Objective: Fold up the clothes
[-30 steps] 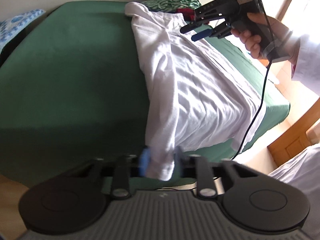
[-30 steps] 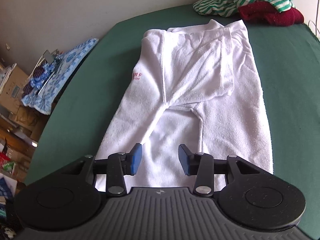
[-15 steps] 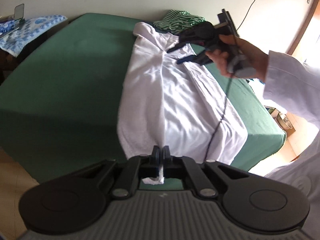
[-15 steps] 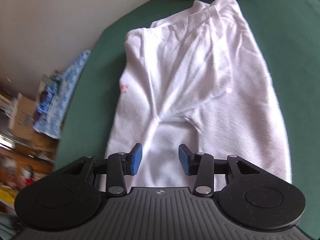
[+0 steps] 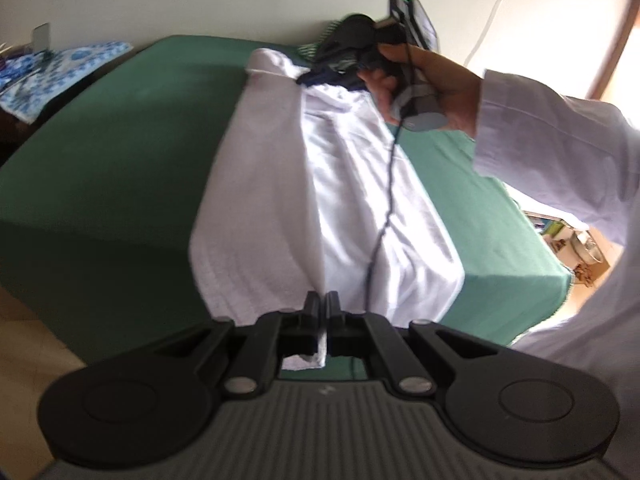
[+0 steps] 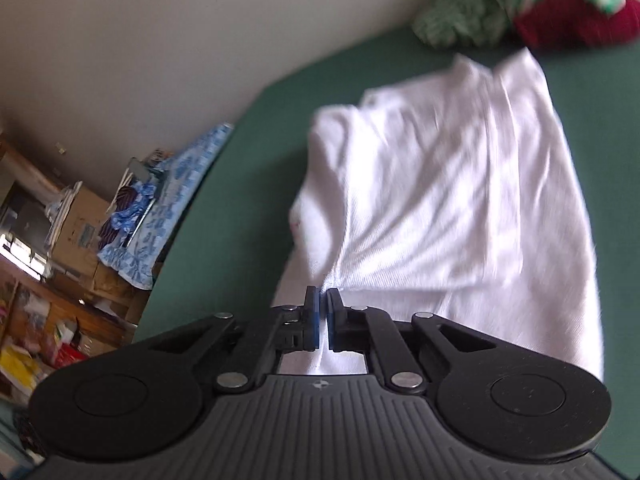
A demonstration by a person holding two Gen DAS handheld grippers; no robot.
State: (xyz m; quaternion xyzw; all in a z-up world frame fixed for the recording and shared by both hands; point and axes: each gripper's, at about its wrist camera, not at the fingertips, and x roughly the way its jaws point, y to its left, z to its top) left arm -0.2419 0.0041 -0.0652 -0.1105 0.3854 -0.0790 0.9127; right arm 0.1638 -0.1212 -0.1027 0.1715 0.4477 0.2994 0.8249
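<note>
You had the white ribbed cotton garment (image 5: 320,184) spread lengthwise on the green-covered bed (image 5: 100,152), and both tools were on it. Your left tool (image 5: 323,312) was clamped tight on a corner of the near hem, a scrap of white cloth pinched between the black jaws and hanging just below them. Your right tool (image 6: 323,312) had its blue-padded jaws closed down to a sliver on a seam where the cloth puckered; fabric sat between the pads, so I judged that a grip.

To do this fold well, you needed to lift both pinches together, keep the cloth between them taut, and carry one half evenly over the other so the edges met without a twist. Letting one hand lead too far would probably drag the garment across the sheet.

Both tools pointed downward at a slant. From the left camera, your right hand (image 5: 420,80) reached in from the right, sleeve (image 5: 560,160) above the bed, tool aimed at the far half of the garment, its cable (image 5: 388,200) trailing across the white cloth.
</note>
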